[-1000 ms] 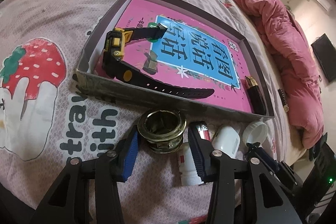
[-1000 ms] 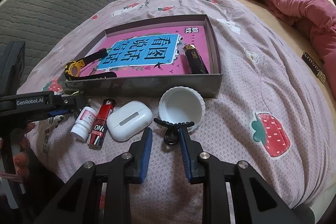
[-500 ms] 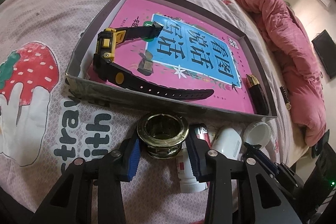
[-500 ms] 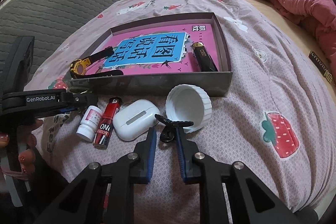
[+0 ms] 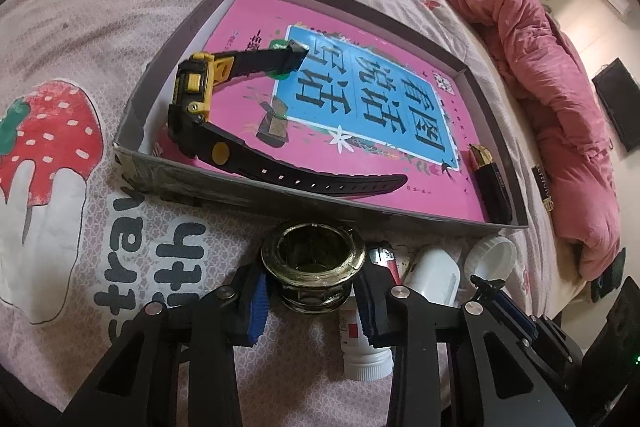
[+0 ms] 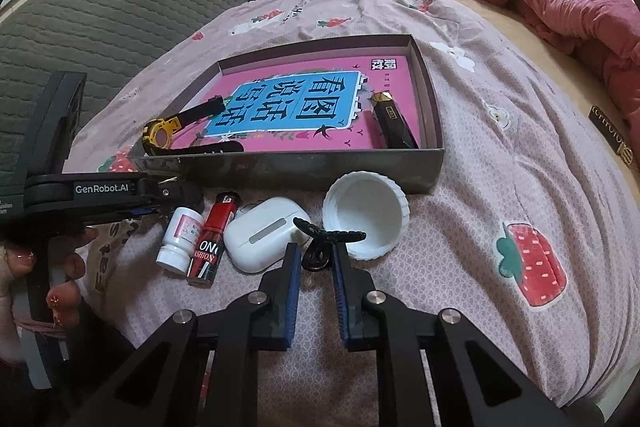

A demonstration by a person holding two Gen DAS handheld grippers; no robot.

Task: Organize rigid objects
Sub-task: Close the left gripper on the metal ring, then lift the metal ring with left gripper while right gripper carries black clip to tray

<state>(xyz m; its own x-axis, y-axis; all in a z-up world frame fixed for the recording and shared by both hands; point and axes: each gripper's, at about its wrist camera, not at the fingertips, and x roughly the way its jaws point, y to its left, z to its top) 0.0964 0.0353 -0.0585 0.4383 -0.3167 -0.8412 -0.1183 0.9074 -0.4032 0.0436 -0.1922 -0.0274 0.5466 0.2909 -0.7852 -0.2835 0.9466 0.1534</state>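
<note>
Two hand-held grippers work over a bedspread [image 6: 500, 155] printed with strawberries. At the lower centre of the left wrist view, the left gripper [image 5: 312, 291] has its jaws closing around a dark glass jar [image 5: 313, 263], which stands upright just in front of the grey tray [image 5: 280, 187]. At the lower centre of the right wrist view, the right gripper [image 6: 316, 259] is pinched onto a black hair claw [image 6: 324, 245] beside a white cap [image 6: 366, 215]. Inside the tray lie a pink book [image 6: 304, 107], a yellow-and-black watch [image 5: 200, 99] and a black lipstick [image 6: 392, 119].
</note>
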